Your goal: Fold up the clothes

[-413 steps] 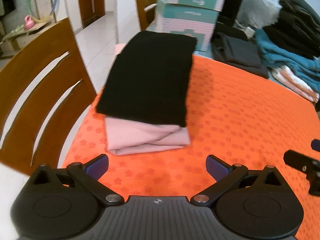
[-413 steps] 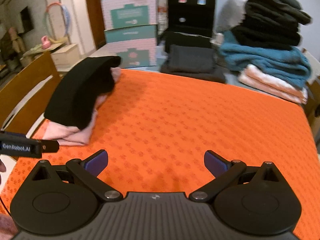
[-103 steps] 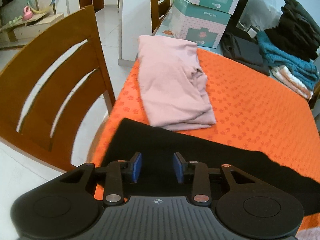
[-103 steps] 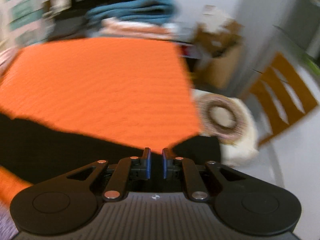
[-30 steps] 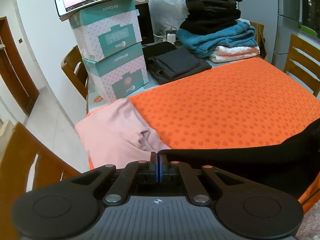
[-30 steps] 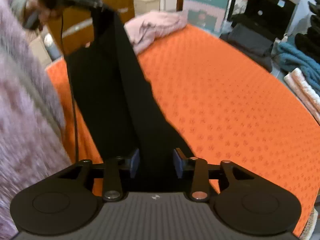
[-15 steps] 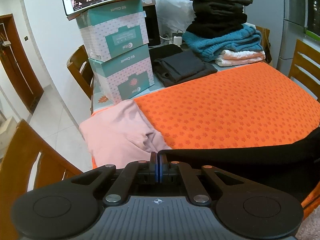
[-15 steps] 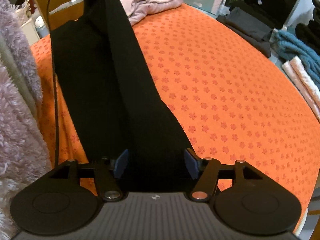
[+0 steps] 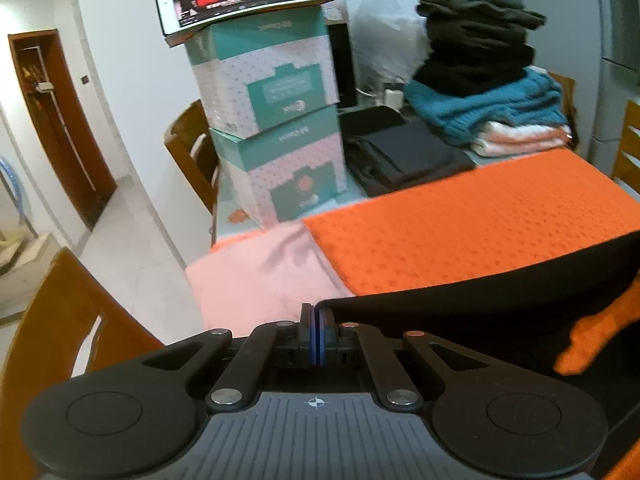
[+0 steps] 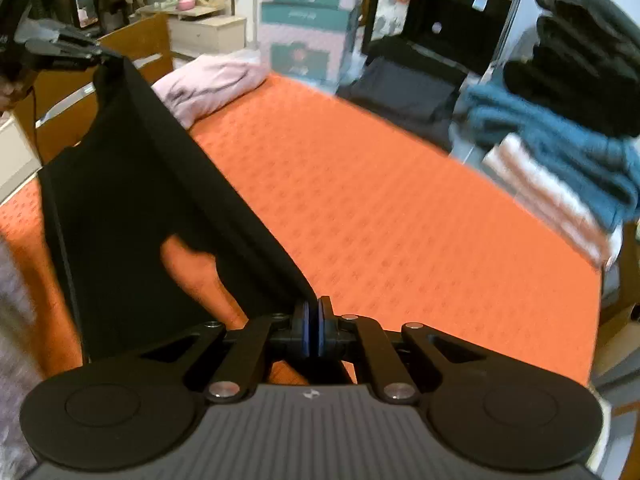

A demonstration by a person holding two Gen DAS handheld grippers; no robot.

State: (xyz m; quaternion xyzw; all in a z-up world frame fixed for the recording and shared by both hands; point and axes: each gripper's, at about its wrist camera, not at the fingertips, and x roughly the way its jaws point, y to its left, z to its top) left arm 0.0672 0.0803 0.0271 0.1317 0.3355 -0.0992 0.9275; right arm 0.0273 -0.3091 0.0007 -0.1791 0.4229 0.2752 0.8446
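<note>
Black garment [image 10: 132, 184] stretched from left gripper [image 10: 102, 56], upper left, to right gripper [image 10: 314, 330], bottom centre; both clamped on its edge.

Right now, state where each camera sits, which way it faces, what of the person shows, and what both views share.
Left wrist: on the left gripper, facing across the orange tablecloth to the stacked boxes; no body visible.
Right wrist: on the right gripper, facing across the table toward the left gripper; a fuzzy sleeve at left.
Shared: the black garment both clamp, the pink garment, the folded clothes pile.
</note>
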